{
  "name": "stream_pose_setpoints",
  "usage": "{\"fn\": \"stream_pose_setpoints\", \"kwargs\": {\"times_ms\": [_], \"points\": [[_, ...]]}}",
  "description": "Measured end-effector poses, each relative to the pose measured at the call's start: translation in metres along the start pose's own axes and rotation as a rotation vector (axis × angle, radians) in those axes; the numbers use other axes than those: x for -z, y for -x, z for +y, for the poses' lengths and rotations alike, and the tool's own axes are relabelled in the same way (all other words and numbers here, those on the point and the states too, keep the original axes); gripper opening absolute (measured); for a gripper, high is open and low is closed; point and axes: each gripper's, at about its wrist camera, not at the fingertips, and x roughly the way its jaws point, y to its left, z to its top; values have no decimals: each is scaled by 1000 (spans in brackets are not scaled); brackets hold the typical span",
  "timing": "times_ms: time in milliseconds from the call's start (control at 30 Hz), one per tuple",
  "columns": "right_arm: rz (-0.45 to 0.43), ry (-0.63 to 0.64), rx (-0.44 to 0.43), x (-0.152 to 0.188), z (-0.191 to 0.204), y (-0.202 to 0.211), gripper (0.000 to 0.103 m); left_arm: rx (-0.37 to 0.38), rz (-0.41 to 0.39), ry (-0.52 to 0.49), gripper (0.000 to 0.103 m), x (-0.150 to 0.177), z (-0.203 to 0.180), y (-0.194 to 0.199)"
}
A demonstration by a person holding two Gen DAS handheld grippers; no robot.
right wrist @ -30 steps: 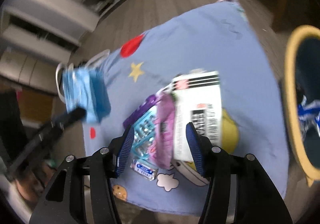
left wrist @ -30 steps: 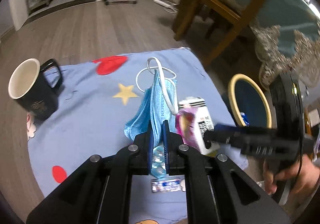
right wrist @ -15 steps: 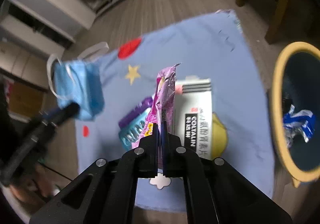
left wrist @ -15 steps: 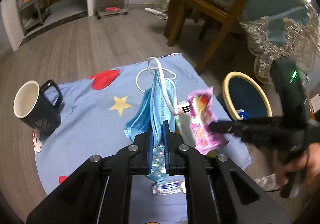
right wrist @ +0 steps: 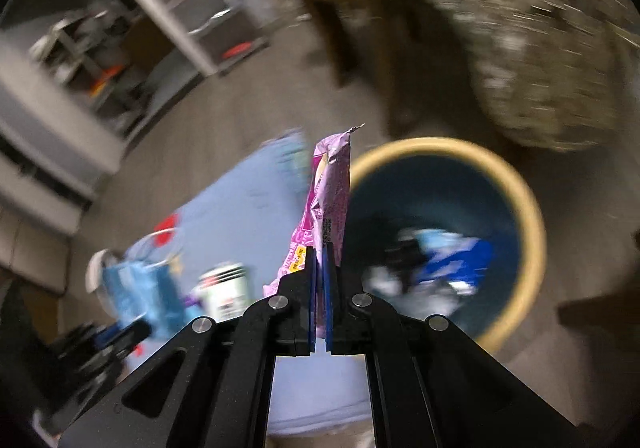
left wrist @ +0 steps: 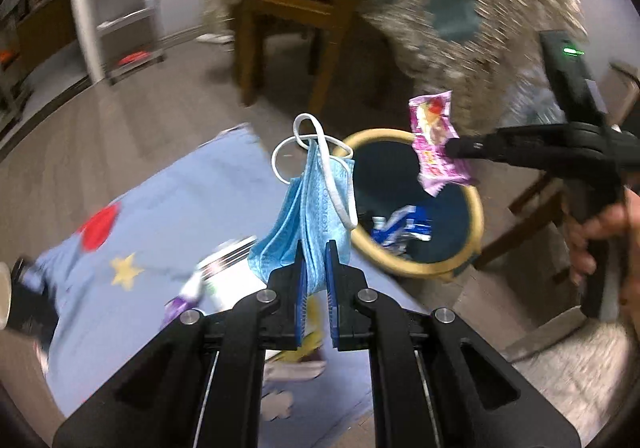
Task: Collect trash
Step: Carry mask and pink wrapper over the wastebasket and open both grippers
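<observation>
While your right hand-held gripper [right wrist: 320, 280] pinches the pink foil snack wrapper [left wrist: 436, 144] above the yellow-rimmed dark bin [left wrist: 478, 208] and your left hand-held gripper [left wrist: 316, 268] clamps the pale blue face mask [left wrist: 308, 216] near its rim, releasing early could drop either outside.

Light blue pleated face mask [left wrist: 308, 216] with white ear loops. Pink-purple snack wrapper [left wrist: 436, 146], red and yellow print, above the bin [left wrist: 476, 204]: dark blue inside, yellow rim, blue-and-white wrapper [left wrist: 402, 226] within. Beside the bin, a periwinkle cloth [left wrist: 192, 192] patterned with red heart and yellow star.
</observation>
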Motion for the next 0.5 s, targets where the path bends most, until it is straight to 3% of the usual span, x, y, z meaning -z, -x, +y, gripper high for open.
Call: {"fn": "stream_pose_setpoints", "kwargs": {"times_ms": [167, 367, 433, 467, 500], "points": [[18, -170, 69, 0, -70, -14, 4, 81, 45, -48, 8, -22, -41, -35], [29, -268, 61, 4, -91, -25, 4, 102, 98, -90, 8, -37, -69, -78], [22, -277, 59, 5, -94, -25, 5, 88, 91, -122, 13, -42, -76, -84], [23, -283, 59, 5, -94, -26, 9, 84, 87, -124, 27, -44, -77, -85], [23, -287, 57, 4, -96, -27, 16, 80, 80, -119, 51, -46, -76, -85]]}}
